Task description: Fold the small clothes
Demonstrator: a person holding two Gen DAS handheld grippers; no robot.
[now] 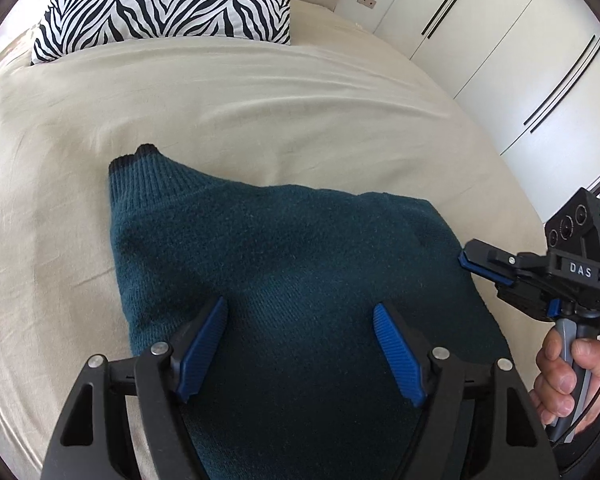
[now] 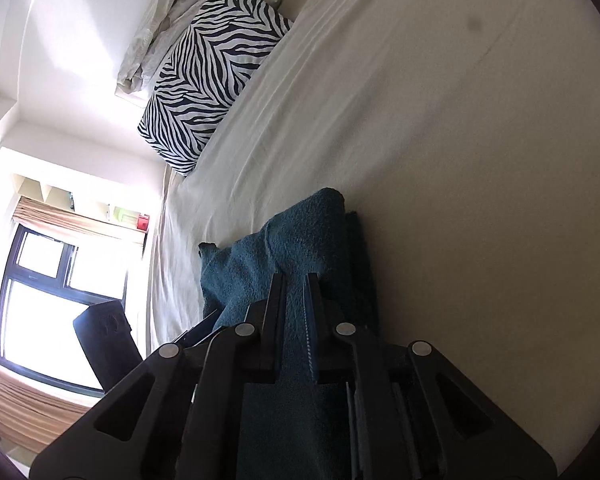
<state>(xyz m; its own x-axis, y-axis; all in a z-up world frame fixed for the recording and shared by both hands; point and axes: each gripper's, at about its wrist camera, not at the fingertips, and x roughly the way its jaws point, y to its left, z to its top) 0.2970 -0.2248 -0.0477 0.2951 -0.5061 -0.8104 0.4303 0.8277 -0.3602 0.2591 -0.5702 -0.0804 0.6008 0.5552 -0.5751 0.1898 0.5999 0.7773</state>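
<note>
Our left gripper (image 1: 300,344) hangs spread over the soft, floppy teal sweater (image 1: 284,264); our right gripper (image 2: 296,312) looks clenched empty by its right edge.

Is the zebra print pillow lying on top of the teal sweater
No, the zebra print pillow sits far up the bed, well apart from the teal sweater.

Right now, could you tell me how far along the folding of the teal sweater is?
Partly done: the teal sweater lies on the bed sheet already gathered into a rough block. In hand: the right gripper is shut on one edge, while the left gripper hovers open above it. Left: the ribbed cuff juts out, and the shape is uneven.
</note>
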